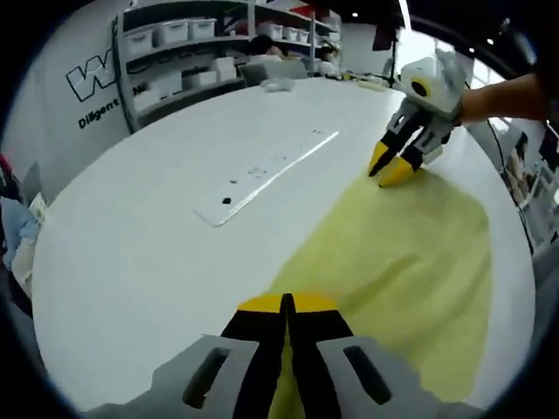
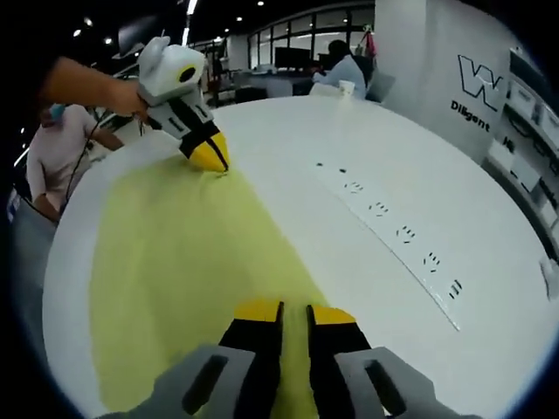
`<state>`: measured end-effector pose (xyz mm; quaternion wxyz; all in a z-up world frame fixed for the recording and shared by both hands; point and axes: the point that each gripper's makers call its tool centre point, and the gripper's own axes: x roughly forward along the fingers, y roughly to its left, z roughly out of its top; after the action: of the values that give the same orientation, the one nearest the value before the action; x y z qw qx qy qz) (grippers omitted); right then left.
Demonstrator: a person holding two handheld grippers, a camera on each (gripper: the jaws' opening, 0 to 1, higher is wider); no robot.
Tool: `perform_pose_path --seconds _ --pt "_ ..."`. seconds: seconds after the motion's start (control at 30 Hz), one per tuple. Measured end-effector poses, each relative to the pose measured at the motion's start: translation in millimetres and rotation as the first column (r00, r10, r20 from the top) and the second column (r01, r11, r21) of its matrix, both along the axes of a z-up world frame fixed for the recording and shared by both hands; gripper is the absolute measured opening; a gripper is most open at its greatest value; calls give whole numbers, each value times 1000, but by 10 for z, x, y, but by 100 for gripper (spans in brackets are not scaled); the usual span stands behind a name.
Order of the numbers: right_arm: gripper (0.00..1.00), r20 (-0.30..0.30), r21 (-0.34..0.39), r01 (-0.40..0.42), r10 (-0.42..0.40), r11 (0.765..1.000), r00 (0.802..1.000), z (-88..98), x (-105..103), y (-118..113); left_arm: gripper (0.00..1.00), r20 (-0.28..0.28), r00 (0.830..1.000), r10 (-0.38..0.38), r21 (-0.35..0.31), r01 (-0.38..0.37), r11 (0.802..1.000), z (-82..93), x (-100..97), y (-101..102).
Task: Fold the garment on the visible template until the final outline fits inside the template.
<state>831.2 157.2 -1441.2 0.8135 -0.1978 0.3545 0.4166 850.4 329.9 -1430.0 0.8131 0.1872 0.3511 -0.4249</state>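
While both grippers, left [image 1: 286, 305] and right [image 2: 282, 312], have fingers clamped on the yellow garment [image 1: 410, 253], its edge is held taut for folding.

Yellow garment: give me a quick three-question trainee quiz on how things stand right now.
1. True or false: the yellow garment is already folded into a small square.
2. In the right gripper view, where do the left tongs meet the garment? A) at its far corner; B) at its middle; C) nowhere, they rest on the bare tabletop.
3. Fill in: the long socket strip set in the white table lies ____ the garment, not under it.

Key: 1 false, it lies spread out flat. 2 A. 3 beside.
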Motion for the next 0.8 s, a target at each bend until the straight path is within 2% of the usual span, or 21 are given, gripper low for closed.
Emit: perform_pose_path --seconds 0.13,0.23,0.33,0.4,0.47,0.57,0.67,0.73,0.8 --pt "0 -8 -2 11 -11 1000 1000 8 8 -19 5 -22 1000 -19 12 19 1000 -44 -69 33" --pt "0 30 -18 16 -16 1000 999 60 71 -68 5 1 1000 -16 18 16 1000 -4 -37 69" --pt "0 51 20 56 -57 998 997 159 155 -95 5 20 1000 -9 9 9 1000 34 12 76" --pt "0 61 25 52 -53 998 997 208 151 -100 16 22 1000 -9 -12 10 1000 48 21 48" --pt "0 58 41 39 -41 998 997 231 123 -64 29 -6 1000 5 -41 -6 999 44 5 8" --pt "0 72 31 -12 10 999 997 223 83 -6 29 -21 1000 9 -42 -10 999 13 7 -1" --pt "0 61 43 -9 6 999 998 209 79 45 28 -31 999 9 -35 -10 999 -20 -5 -8" --pt "12 39 51 -5 3 999 999 174 64 97 28 -32 999 5 -32 -7 999 -25 -16 -8" --pt "14 38 46 -12 10 999 999 140 70 127 27 -42 999 12 -36 -14 999 -28 -21 -9"
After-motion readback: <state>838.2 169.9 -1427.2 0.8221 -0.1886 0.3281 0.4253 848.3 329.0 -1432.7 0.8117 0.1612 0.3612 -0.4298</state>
